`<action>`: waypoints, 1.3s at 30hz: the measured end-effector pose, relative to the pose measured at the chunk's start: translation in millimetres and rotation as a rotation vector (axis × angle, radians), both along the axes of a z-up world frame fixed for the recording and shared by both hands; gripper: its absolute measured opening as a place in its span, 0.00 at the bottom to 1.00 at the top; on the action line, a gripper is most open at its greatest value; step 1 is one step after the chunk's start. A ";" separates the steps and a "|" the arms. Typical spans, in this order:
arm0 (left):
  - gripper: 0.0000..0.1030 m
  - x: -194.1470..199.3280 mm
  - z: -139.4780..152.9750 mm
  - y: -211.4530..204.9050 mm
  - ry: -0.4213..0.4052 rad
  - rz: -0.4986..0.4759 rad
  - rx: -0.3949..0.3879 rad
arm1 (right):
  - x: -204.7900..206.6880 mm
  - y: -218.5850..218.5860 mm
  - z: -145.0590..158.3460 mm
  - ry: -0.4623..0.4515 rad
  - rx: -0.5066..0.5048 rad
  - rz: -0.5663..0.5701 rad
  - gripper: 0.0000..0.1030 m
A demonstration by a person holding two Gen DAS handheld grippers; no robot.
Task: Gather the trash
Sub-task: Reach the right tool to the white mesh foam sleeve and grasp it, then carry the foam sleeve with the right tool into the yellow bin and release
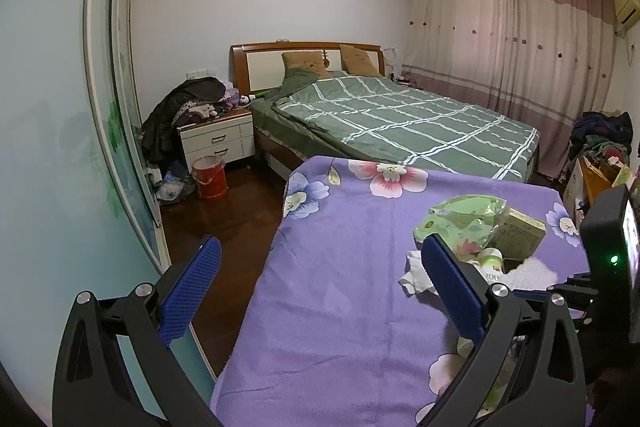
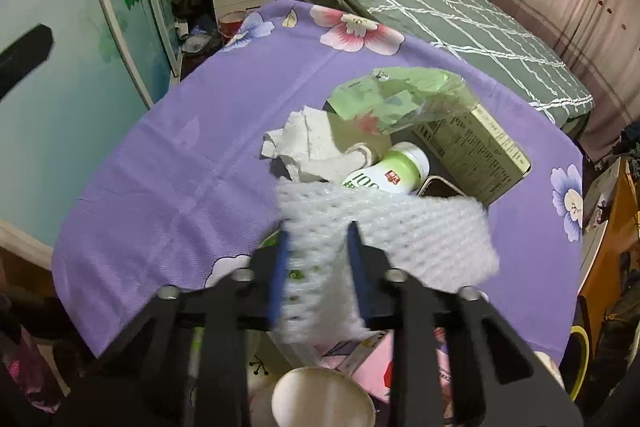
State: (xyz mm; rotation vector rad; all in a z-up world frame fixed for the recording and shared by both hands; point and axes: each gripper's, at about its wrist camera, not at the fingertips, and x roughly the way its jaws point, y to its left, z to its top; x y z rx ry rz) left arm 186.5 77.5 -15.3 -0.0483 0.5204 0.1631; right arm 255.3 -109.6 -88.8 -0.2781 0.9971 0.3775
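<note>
The right gripper (image 2: 318, 227) had its blue-padded jaws closed on a white foam net sleeve (image 2: 384, 227), a soft, open-meshed tube of puffy plastic whose free end spread wide to the right of the jaws. The sleeve hung over the near part of a desk (image 2: 160, 187) draped in a smooth purple cloth printed with large pink and pale blue flowers.

Just beyond the sleeve lay the rest of the trash in a tight heap: a crumpled white paper tissue (image 2: 308, 143), a small rounded plastic bottle (image 2: 388, 171) with a white cap and green label lying on its side, a flat-sided olive cardboard box (image 2: 476, 151) tilted on edge, and over them a crinkled, glossy translucent green plastic bag (image 2: 400, 95). A round cream paper cup (image 2: 324, 399) showed its open mouth below the gripper.

The left gripper (image 1: 320, 259) was held above the cloth's left side, its textured blue jaws spread wide with nothing between them.

A bed (image 1: 400, 119) with a green checked quilt stood behind the desk.
</note>
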 end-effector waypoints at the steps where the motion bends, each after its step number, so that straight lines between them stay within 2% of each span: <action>1: 0.96 0.4 0.7 -1.3 -0.001 -0.003 0.000 | -1.9 -1.1 3.4 -0.013 0.003 0.001 0.16; 5: 0.96 -3.6 4.4 -7.2 -0.006 -0.012 0.008 | -8.0 -8.1 19.6 -0.068 0.029 -0.003 0.14; 15: 0.96 -14.6 13.3 -31.6 -0.022 -0.055 0.030 | -22.4 -52.8 87.5 -0.245 0.090 -0.065 0.14; 19: 0.96 -19.1 16.1 -45.3 -0.022 -0.089 0.042 | -35.0 -92.3 110.2 -0.315 0.098 -0.138 0.14; 23: 0.96 -25.2 15.4 -63.8 -0.020 -0.130 0.048 | -47.1 -139.9 118.3 -0.345 0.092 -0.229 0.14; 30: 0.96 -39.3 6.6 -103.9 0.003 -0.211 0.056 | -67.9 -234.6 91.4 -0.312 0.094 -0.431 0.14; 39: 0.96 -61.7 -20.1 -140.5 0.073 -0.274 0.069 | -86.0 -361.6 8.1 -0.183 0.086 -0.728 0.14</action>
